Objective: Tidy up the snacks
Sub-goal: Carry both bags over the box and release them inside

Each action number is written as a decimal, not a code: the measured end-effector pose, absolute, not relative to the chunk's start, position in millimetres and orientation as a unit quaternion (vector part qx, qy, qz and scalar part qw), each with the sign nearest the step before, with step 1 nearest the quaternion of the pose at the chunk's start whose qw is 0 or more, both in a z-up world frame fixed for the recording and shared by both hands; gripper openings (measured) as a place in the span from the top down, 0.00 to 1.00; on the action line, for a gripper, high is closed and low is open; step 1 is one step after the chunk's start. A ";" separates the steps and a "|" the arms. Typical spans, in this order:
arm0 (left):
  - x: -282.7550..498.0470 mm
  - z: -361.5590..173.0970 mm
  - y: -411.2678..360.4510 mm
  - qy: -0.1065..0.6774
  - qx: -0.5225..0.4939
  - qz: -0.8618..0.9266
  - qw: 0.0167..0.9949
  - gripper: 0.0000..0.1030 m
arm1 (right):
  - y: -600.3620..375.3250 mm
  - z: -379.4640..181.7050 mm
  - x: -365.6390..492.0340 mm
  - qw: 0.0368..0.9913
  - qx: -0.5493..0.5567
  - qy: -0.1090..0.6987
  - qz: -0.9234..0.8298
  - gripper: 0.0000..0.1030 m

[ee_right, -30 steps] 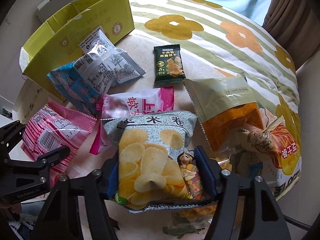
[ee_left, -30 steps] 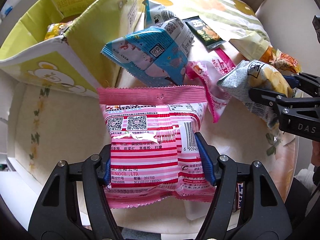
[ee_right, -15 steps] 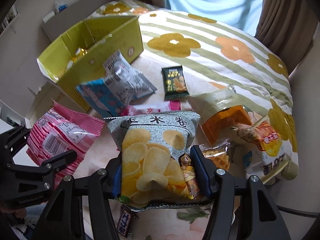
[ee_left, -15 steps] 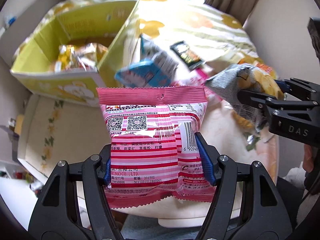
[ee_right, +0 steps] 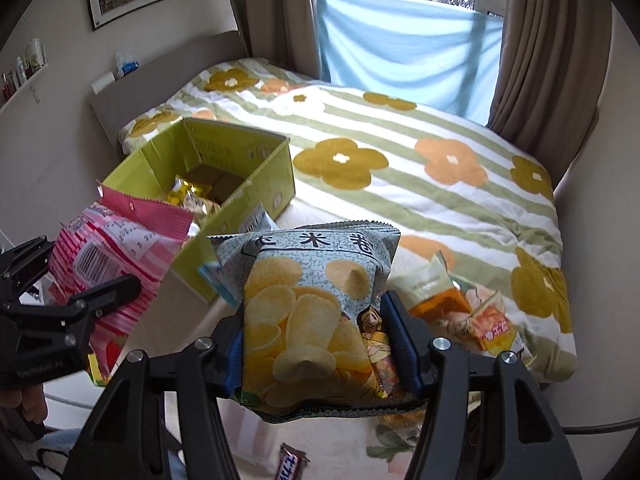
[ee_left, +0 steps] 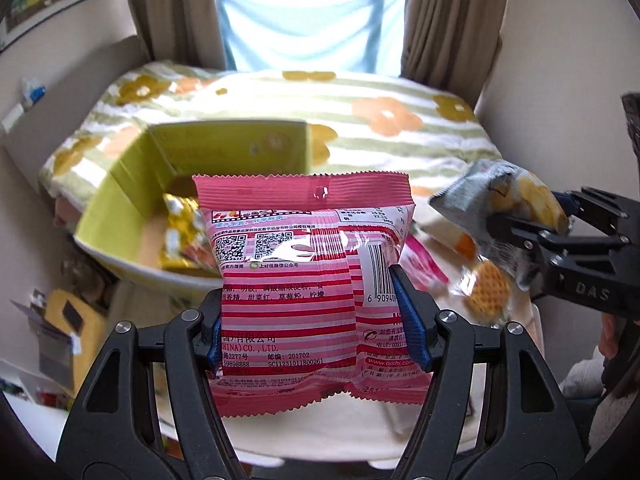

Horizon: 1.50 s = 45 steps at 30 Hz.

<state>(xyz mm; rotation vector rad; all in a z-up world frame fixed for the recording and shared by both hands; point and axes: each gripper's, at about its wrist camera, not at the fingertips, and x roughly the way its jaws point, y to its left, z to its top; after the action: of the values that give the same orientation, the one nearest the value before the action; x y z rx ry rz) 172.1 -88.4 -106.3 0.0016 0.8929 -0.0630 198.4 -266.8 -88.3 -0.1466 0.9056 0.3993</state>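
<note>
My left gripper is shut on a pink striped snack packet and holds it up in the air, in front of the open yellow-green cardboard box. The packet also shows in the right wrist view, near the box. My right gripper is shut on a grey bag of potato chips, lifted above the bed; it also shows at the right of the left wrist view. Gold-wrapped snacks lie inside the box.
More snack packets lie on the bed by my right gripper: an orange-and-beige pouch, an orange packet, a blue packet and a small chocolate bar. A flowered striped blanket covers the bed. Curtains and a window stand behind.
Both grippers have risen and tilted up with their packets, so the box interior, bed and window now show. The left packet has come nearer the box.
</note>
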 end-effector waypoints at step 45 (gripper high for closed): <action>352.5 -178.4 149.9 0.505 0.035 -0.040 0.862 0.00 | -62.9 -154.5 340.4 0.843 0.057 0.523 0.114 0.45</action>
<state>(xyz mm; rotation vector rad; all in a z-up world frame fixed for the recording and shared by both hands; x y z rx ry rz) 352.5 149.9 -178.4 0.0744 1.0584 -0.0834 340.4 -62.9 -154.5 0.1211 1.1050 0.2400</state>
